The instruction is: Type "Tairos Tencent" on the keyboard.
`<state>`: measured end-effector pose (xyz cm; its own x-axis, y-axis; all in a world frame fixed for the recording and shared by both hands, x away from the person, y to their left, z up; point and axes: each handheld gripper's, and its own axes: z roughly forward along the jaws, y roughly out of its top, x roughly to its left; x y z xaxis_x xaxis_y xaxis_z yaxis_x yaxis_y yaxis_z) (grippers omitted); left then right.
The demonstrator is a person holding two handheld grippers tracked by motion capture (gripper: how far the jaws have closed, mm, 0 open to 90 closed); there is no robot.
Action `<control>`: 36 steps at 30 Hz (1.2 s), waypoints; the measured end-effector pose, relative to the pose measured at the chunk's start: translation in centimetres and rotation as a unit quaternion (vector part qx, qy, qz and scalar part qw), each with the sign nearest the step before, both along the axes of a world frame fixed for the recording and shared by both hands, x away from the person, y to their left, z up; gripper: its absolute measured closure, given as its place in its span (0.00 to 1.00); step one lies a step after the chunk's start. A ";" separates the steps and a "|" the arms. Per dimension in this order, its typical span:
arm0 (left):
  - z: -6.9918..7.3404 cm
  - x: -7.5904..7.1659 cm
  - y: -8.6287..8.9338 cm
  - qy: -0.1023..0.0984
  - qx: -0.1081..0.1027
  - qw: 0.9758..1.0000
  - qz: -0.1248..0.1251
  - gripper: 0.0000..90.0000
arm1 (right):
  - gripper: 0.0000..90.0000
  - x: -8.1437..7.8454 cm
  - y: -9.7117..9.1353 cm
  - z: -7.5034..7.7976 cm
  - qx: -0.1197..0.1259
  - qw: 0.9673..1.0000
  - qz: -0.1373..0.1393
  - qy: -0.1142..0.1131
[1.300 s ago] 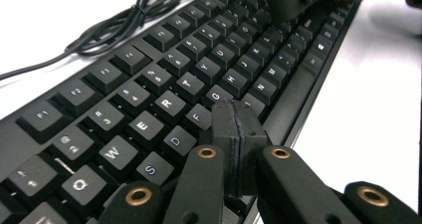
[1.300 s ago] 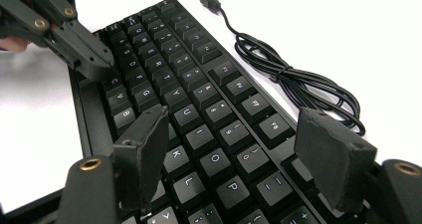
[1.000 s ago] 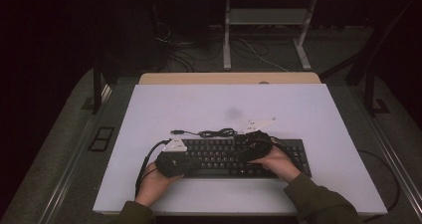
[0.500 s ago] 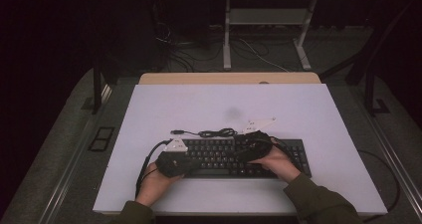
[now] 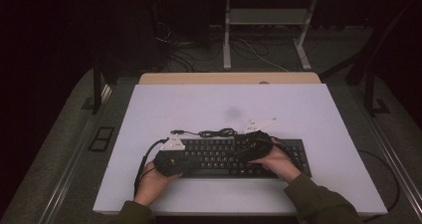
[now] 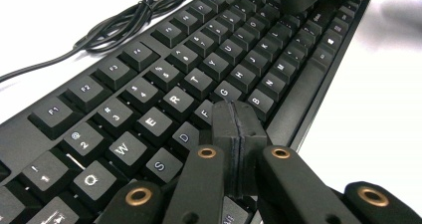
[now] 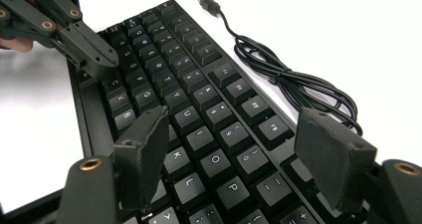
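Black keyboard [image 5: 239, 157] lay on the white bench [image 5: 199, 104], its cable [image 7: 293, 84] bundled behind. Left claw [image 6: 236, 129], jaws pressed together and empty, rested its tip near the F key; right claw [image 7: 239, 149] hovered spread, holding nothing. Key pressing seemed barely underway.

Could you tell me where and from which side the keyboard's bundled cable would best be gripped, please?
Probably at the bunched loops of the cable, coming straight down from above. The bundle lies flat on the white table just beyond the keyboard, apart from its far edge, with bare surface around it, so fingers could straddle the strands there. The plug end is a thin single strand, harder to pinch.
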<state>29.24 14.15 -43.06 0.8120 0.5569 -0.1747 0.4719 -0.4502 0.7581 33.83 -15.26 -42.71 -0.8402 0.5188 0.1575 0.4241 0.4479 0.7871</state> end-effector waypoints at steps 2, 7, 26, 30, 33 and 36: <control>0.1 0.1 0.2 -0.004 0.001 1.000 -0.002 0.98 | 0.33 0.0 0.0 0.0 0.000 1.000 0.000 0.000; 0.3 0.2 0.3 -0.008 -0.003 1.000 0.003 0.98 | 0.33 0.0 0.0 0.0 0.000 1.000 -0.001 0.000; 0.6 1.3 0.6 -0.020 -0.003 1.000 0.022 0.98 | 0.33 0.0 0.1 0.0 -0.002 1.000 0.000 -0.003; 0.5 1.6 0.7 -0.022 -0.001 0.999 0.026 0.98 | 0.33 0.0 0.1 0.0 -0.003 1.000 0.000 -0.003; 0.5 1.9 0.7 -0.022 -0.001 0.999 0.030 0.98 | 0.33 0.0 0.1 0.0 -0.003 1.000 0.001 -0.002; 0.4 2.1 0.8 -0.023 0.002 0.999 0.032 0.98 | 0.33 0.0 0.1 0.0 -0.003 1.000 0.000 -0.002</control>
